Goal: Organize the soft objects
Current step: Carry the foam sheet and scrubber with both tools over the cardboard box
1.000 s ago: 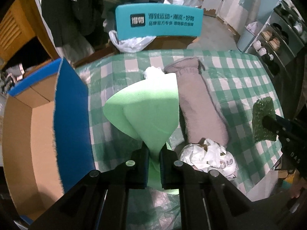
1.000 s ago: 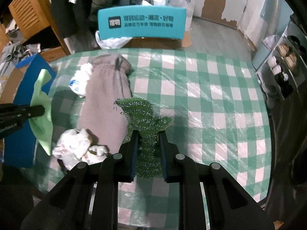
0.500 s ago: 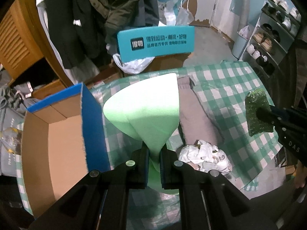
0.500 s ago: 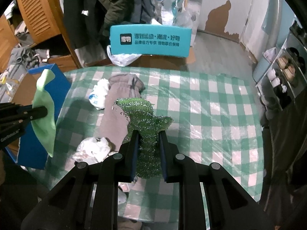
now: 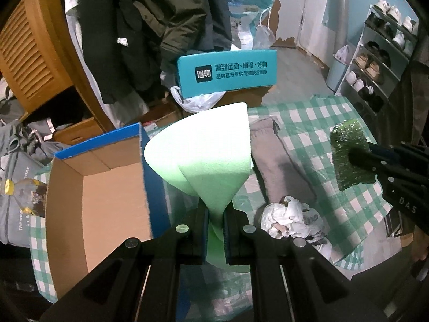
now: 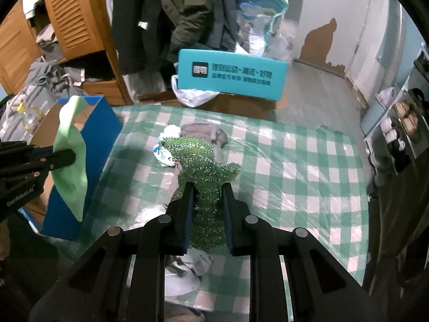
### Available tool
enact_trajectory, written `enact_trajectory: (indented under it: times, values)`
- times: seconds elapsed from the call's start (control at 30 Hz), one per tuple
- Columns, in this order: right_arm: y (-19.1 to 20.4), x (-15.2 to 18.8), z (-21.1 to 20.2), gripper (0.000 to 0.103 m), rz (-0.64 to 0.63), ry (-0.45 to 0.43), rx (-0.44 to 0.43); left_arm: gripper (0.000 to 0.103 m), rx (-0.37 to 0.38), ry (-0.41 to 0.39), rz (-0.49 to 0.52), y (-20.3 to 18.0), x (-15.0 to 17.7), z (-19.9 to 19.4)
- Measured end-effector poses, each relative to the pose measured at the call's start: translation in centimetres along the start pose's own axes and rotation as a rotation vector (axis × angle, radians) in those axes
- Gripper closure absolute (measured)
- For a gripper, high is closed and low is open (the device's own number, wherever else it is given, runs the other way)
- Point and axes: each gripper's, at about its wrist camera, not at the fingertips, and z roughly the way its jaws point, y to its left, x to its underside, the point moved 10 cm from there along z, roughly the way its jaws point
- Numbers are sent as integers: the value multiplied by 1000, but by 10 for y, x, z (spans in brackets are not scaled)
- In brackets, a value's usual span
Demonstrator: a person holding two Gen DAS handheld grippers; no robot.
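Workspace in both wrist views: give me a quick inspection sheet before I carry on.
Surface: table under a green checked cloth with a clear plastic cover.
Job's things: light green foam sheet and glittery green scouring cloth, both held above the table; grey rolled towel and crumpled white plastic bags lying on the cloth; open cardboard box with blue outside at the table's left edge.
Clutter: teal box, hanging coats, bags on the floor.
Grippers: left gripper shut on the foam sheet; right gripper shut on the scouring cloth.
Cables: nothing seen.
Surroundings: wooden louvred cabinet, shoe rack.
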Motion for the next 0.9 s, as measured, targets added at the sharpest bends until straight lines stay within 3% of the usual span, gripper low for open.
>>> enact_trajectory:
  times: [0.9]
  values:
    - [104, -45, 7, 84, -103, -24, -101, 94, -79, -76, -114, 92, 12, -37]
